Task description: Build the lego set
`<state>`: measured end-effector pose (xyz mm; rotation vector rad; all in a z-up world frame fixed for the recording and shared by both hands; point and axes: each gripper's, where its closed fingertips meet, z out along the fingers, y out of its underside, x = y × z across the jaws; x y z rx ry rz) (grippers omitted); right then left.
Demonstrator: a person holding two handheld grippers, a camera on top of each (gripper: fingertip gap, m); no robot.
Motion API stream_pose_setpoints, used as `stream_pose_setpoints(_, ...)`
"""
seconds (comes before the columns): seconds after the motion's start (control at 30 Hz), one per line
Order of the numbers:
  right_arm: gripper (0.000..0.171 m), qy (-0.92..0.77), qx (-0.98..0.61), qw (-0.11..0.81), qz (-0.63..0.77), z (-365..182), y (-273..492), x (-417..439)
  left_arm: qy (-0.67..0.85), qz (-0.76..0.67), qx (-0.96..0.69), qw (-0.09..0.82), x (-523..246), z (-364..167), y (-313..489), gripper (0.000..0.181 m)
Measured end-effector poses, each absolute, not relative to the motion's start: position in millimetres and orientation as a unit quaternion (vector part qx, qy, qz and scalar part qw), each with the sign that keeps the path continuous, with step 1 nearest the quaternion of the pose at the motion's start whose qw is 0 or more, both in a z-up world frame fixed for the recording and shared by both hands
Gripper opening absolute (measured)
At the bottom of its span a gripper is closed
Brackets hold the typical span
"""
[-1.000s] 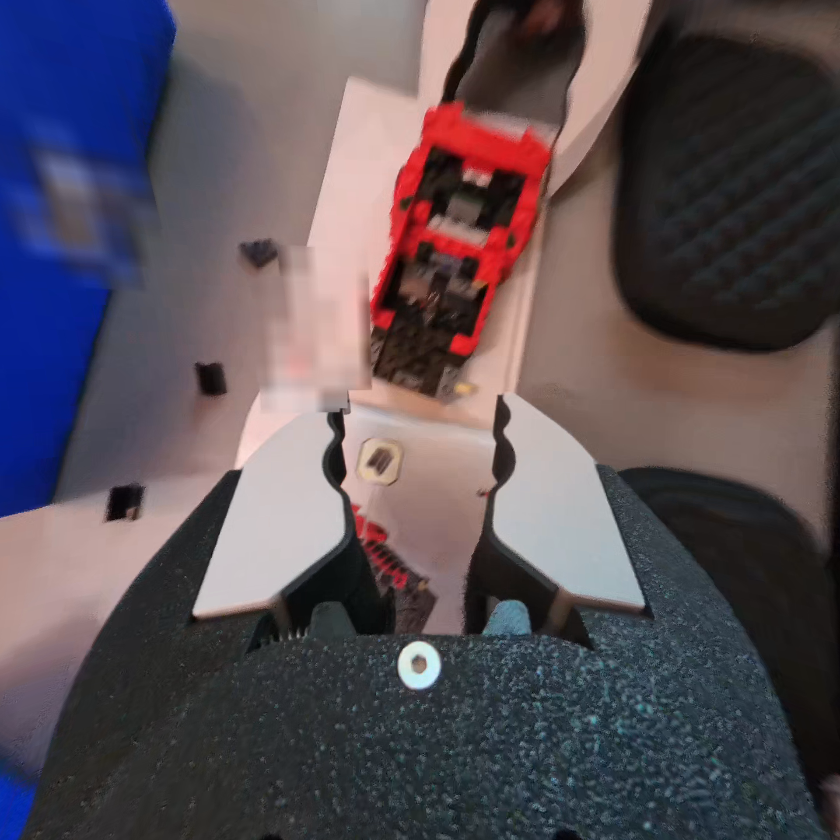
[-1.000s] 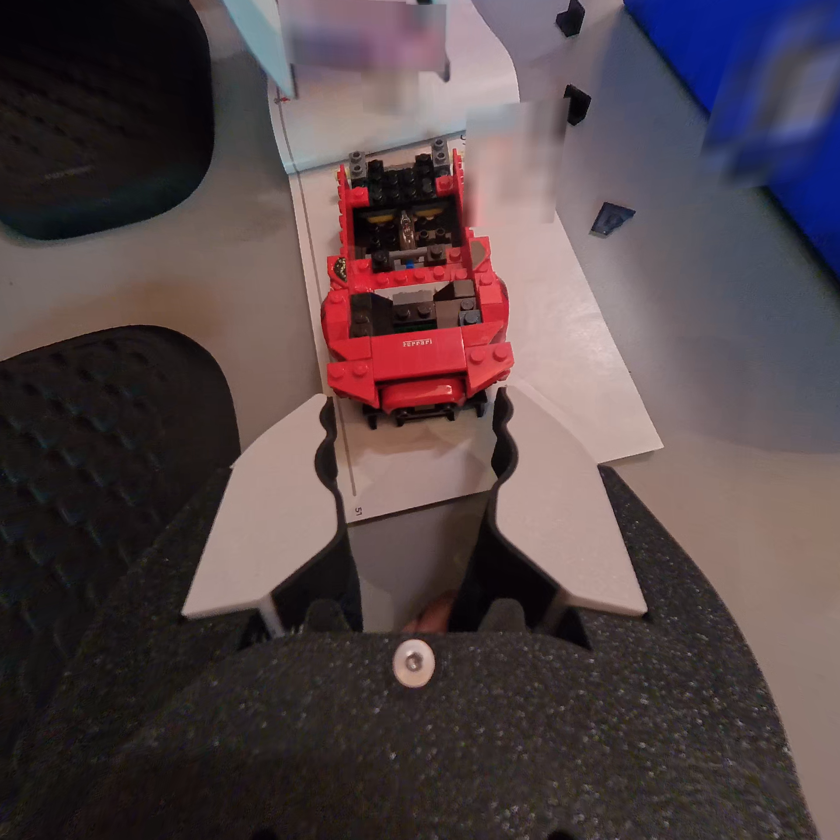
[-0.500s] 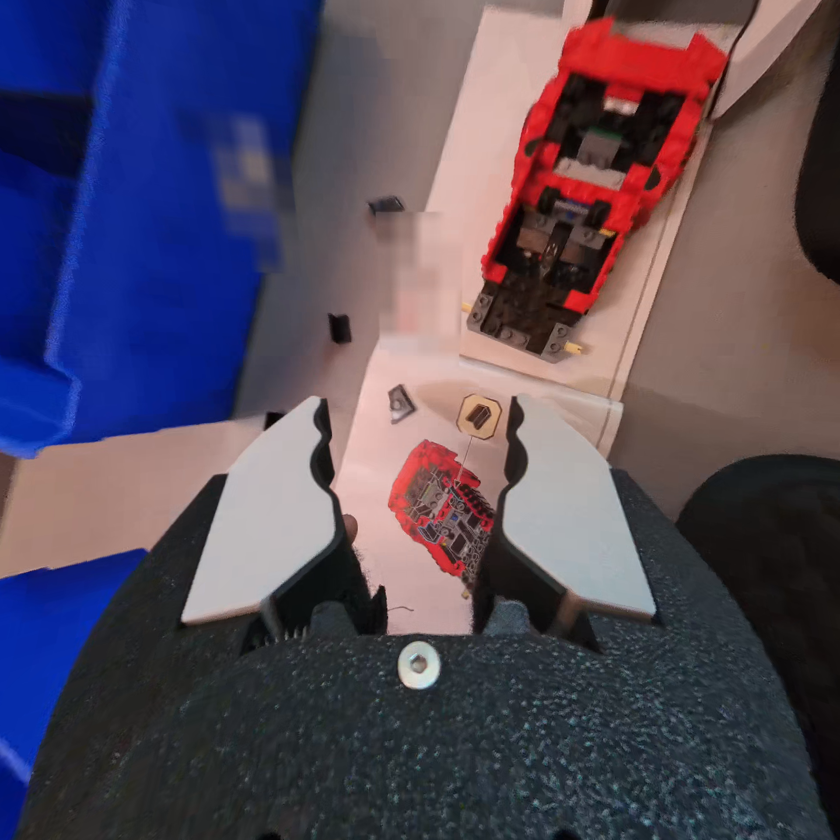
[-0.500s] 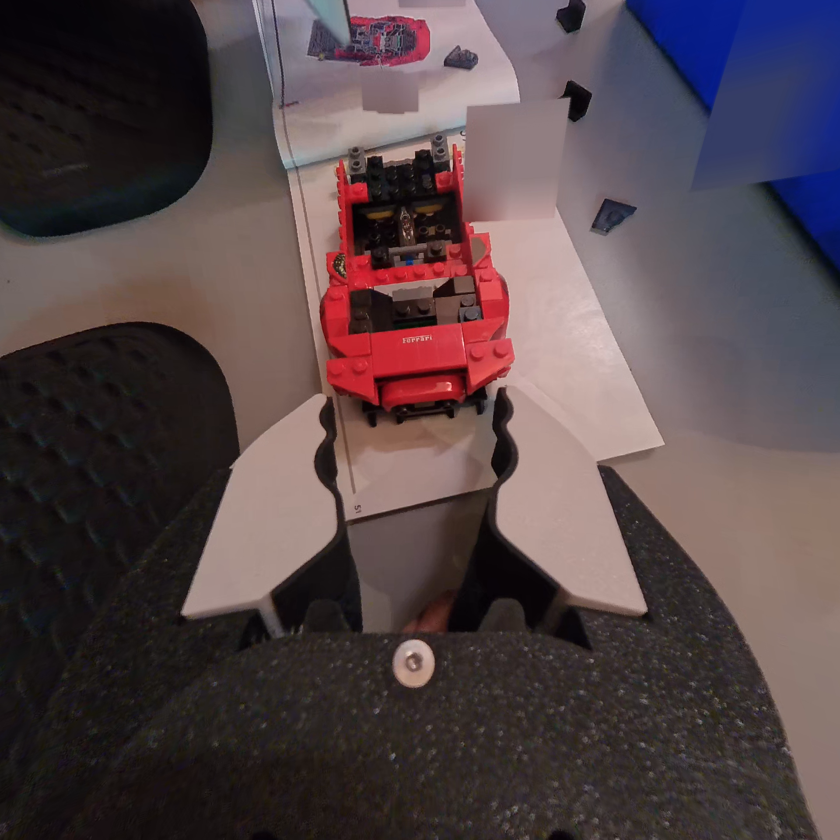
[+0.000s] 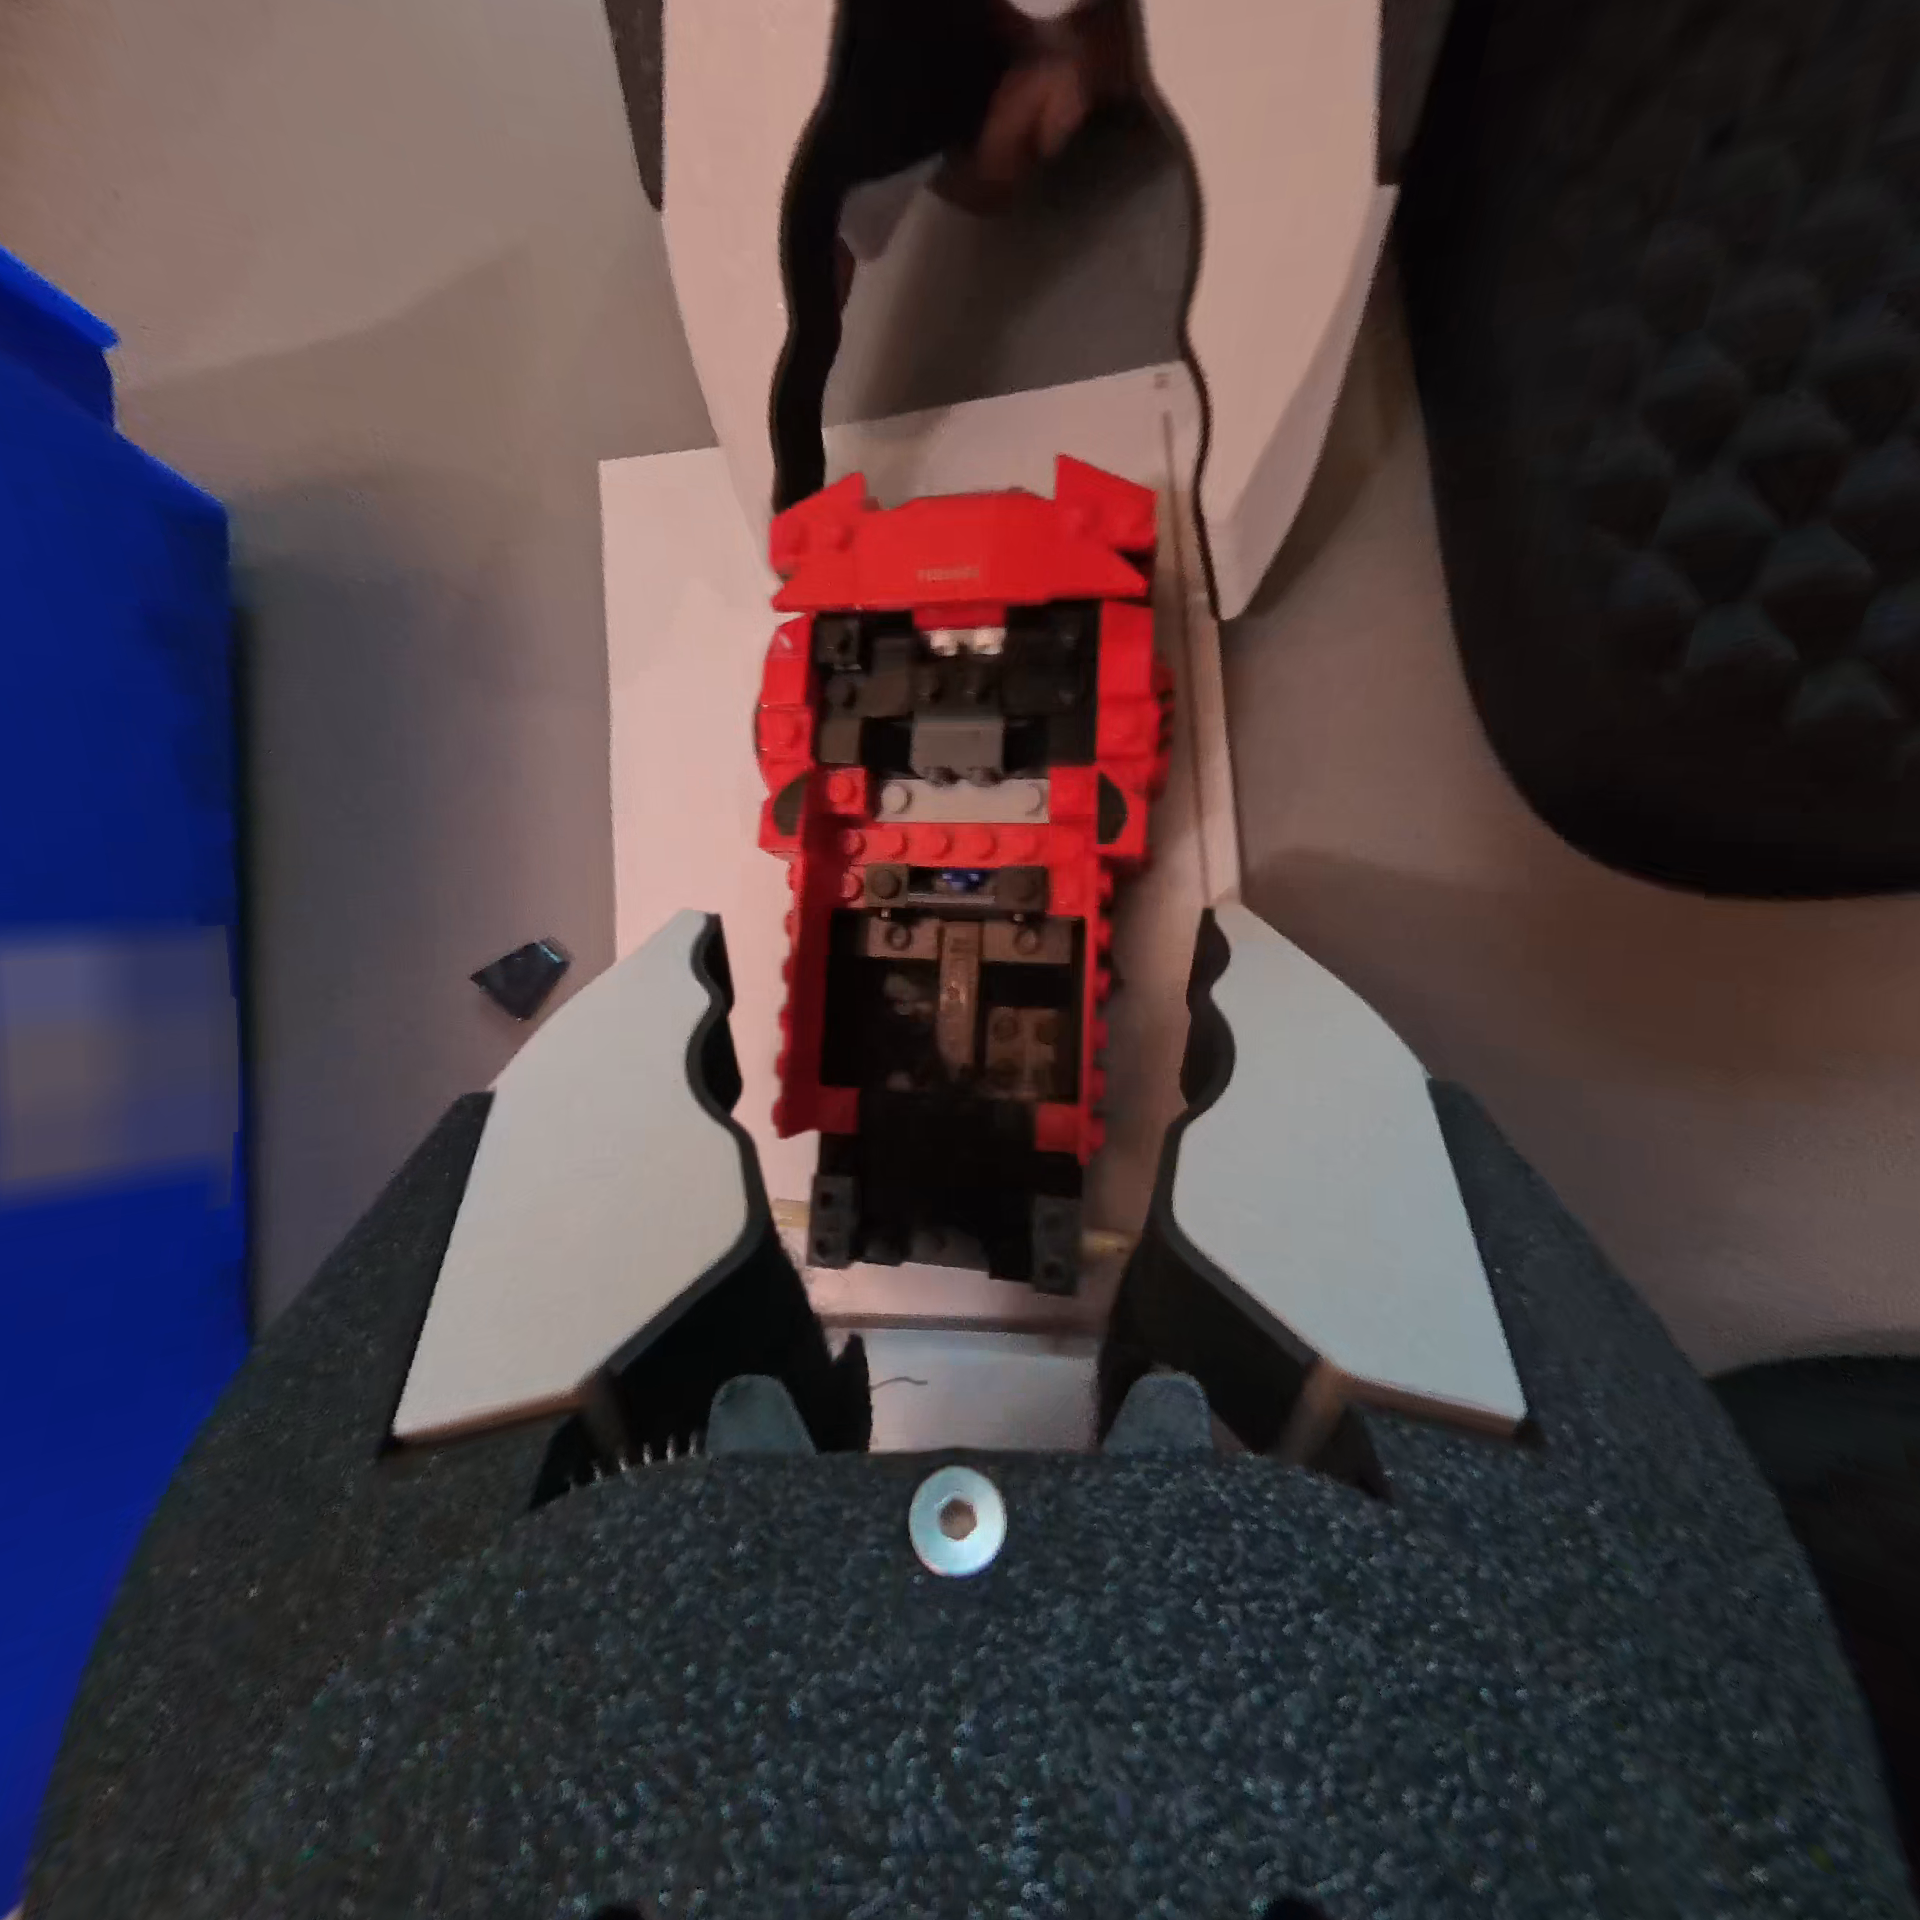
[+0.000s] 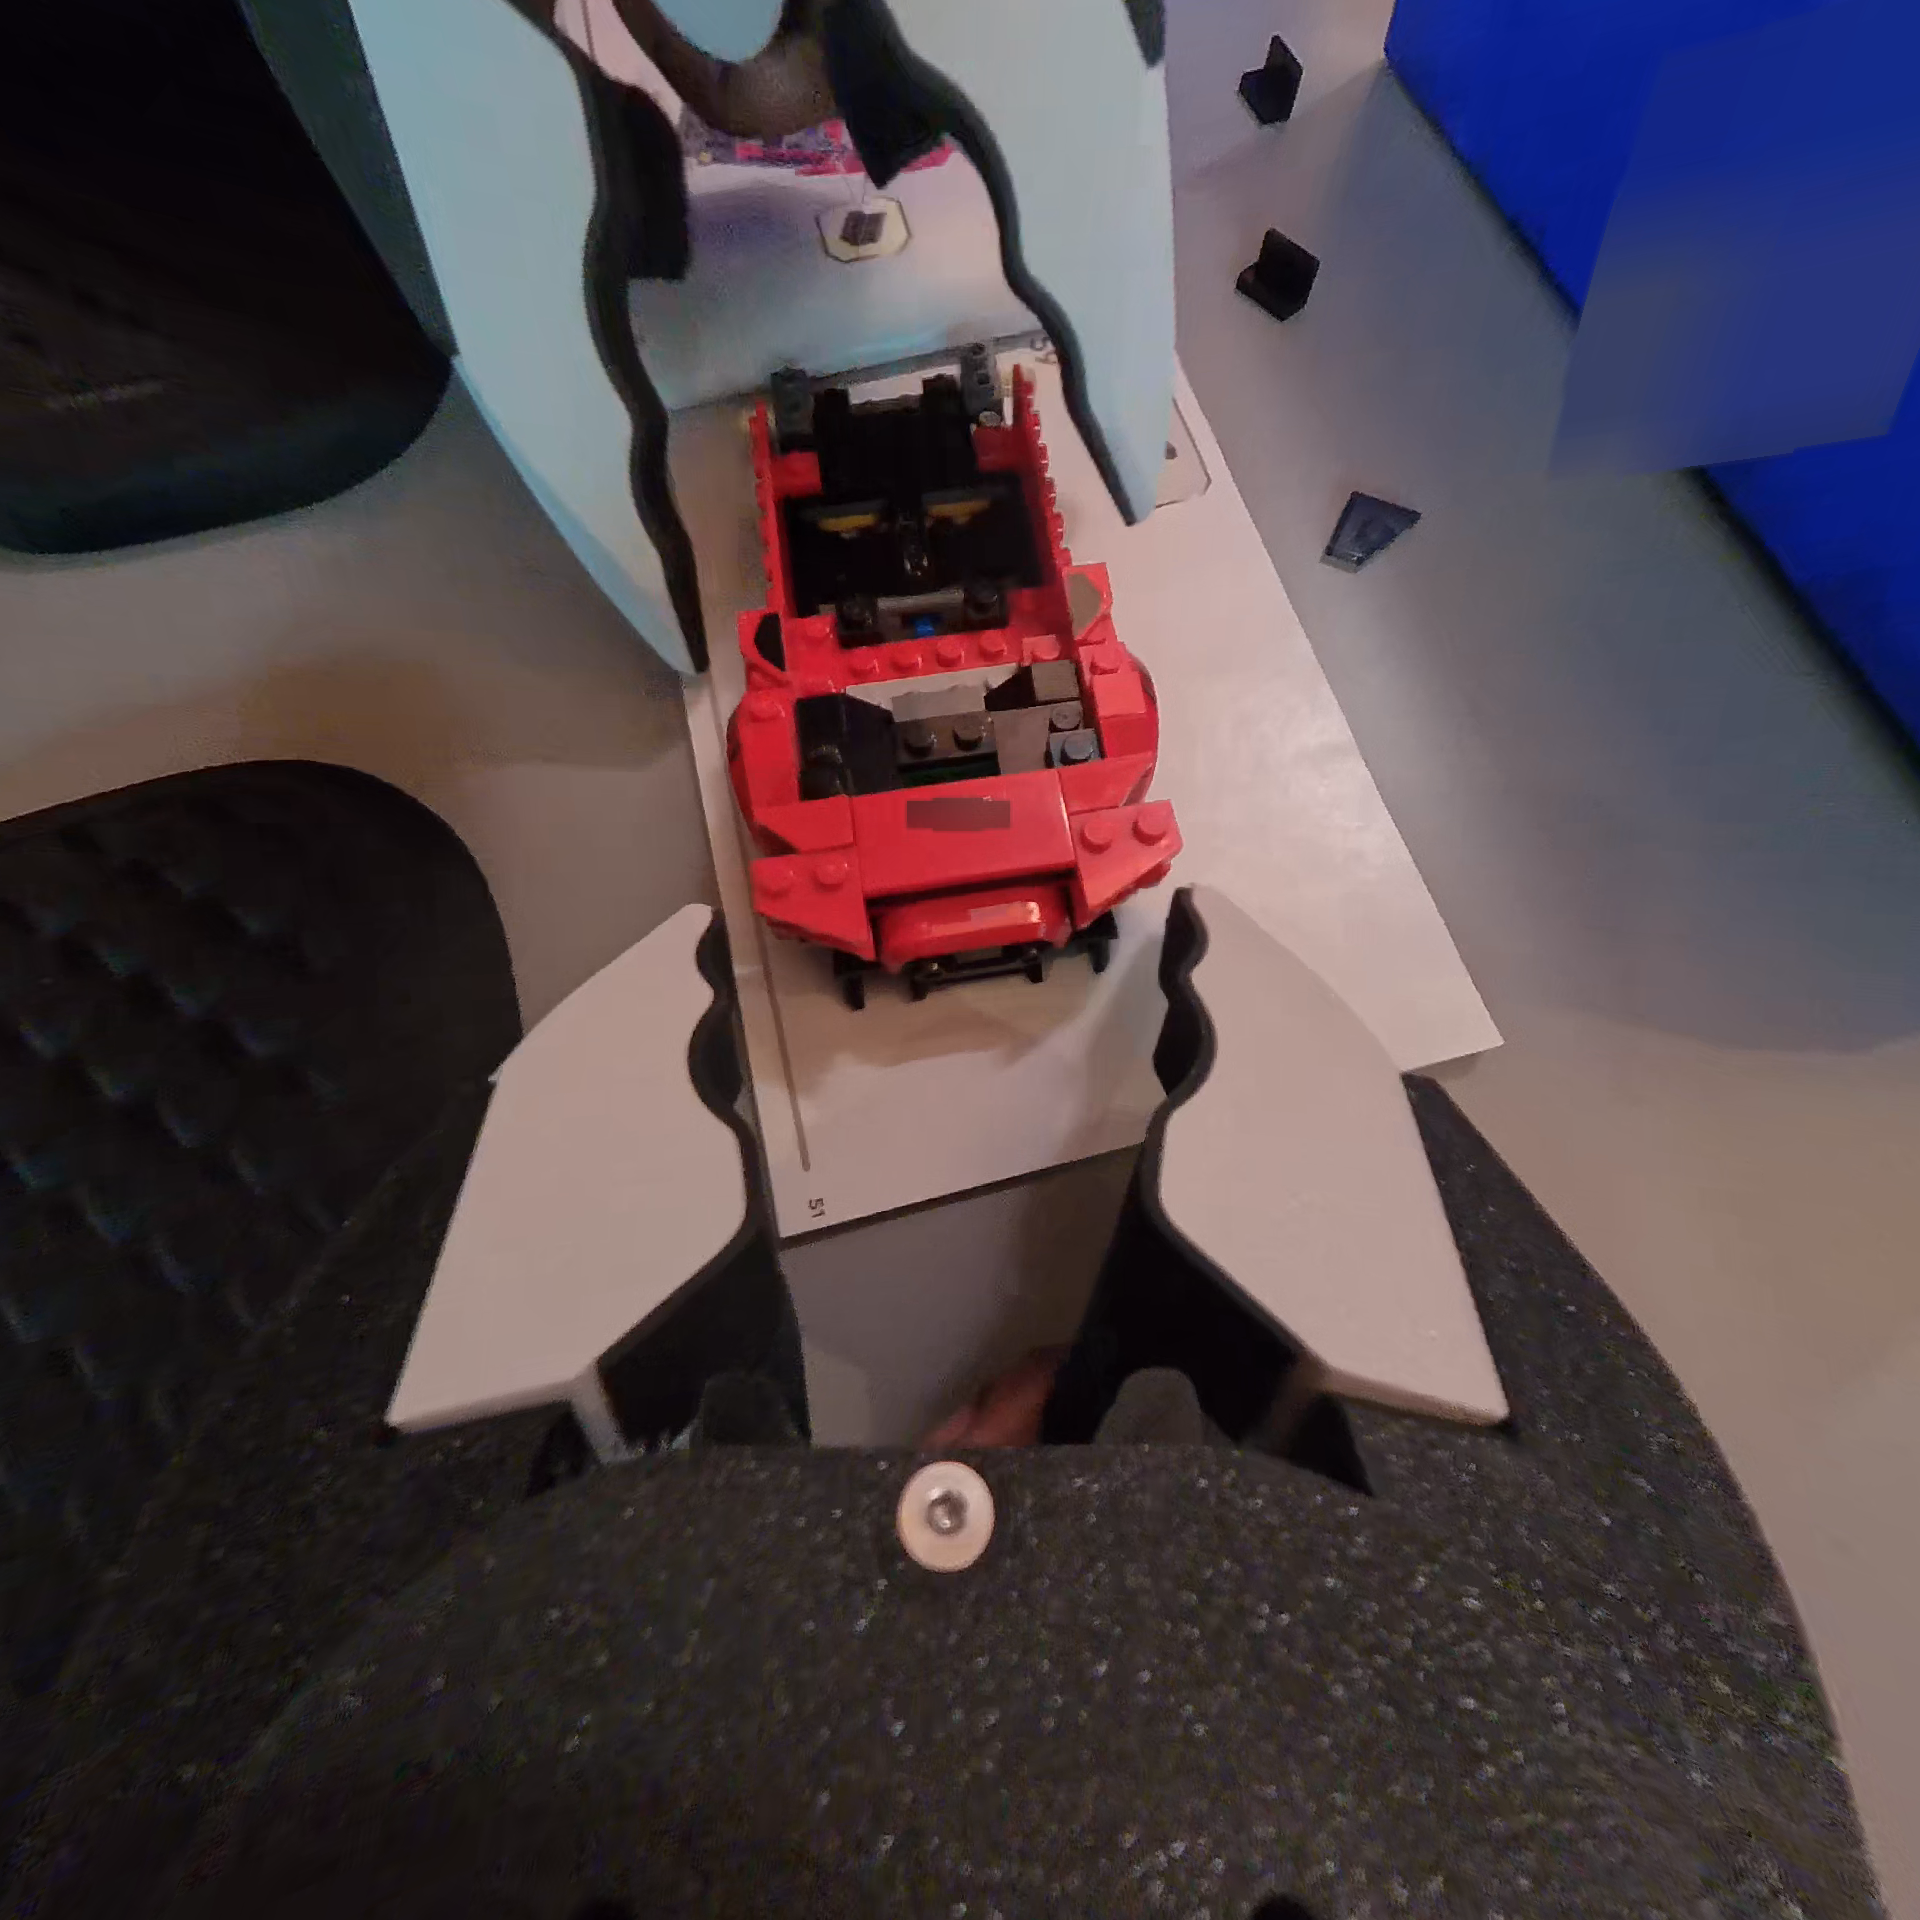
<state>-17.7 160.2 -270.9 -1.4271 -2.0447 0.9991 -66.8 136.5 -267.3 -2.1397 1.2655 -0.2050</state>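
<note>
While both grippers are flanking the model from opposite ends, the scene is reading as follows.

Car: the red car (image 5: 951,883) is sitting upright on the booklet (image 6: 1278,831), its rear end lying between the left fingers, its nose just ahead of the right fingertips.
Left gripper: the left gripper (image 5: 961,997) is hanging released, jaws spread wider than the car's rear and apparently not touching it, nothing being held.
Right gripper: the right gripper (image 6: 940,987) is likewise standing released and empty, its fingers straddling bare page short of the bumper.
Done: nose, side walls, black floor and cabin interior are appearing assembled.
Left: bonnet bay and cabin are still showing open studs; no roof or windscreen is showing, and whether wheels are fitted cannot be told, so the build is judged partway, perhaps past the middle.
Loose parts: one dark wedge (image 5: 520,977) is lying outside the left gripper's left finger; two black brackets (image 6: 1276,272) are waiting beyond the right gripper's right finger, beside the blue bin (image 6: 1714,208).
Next: fetching one of these pieces is seeming likely.
</note>
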Motion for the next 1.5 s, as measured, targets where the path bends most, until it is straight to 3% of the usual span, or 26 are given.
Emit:
stream_pose_setpoints(0.13,0.082,-0.737,-0.515,0.230,0.373,-268.1,160.3,-23.3,0.493,-0.084,-0.811,0.303,-66.5,-271.9,138.6,0.078)
stream_pose_setpoints(0.3,0.074,-0.745,-0.502,0.242,0.366,-267.6,158.4,-26.3,0.500,-0.098,-0.800,0.316,-64.8,-271.8,139.4,0.062)
stream_pose_setpoints(1.5,0.069,-0.762,-0.486,0.231,0.360,-268.9,160.2,-19.1,0.491,-0.125,-0.784,0.357,-63.4,-270.4,138.3,0.061)
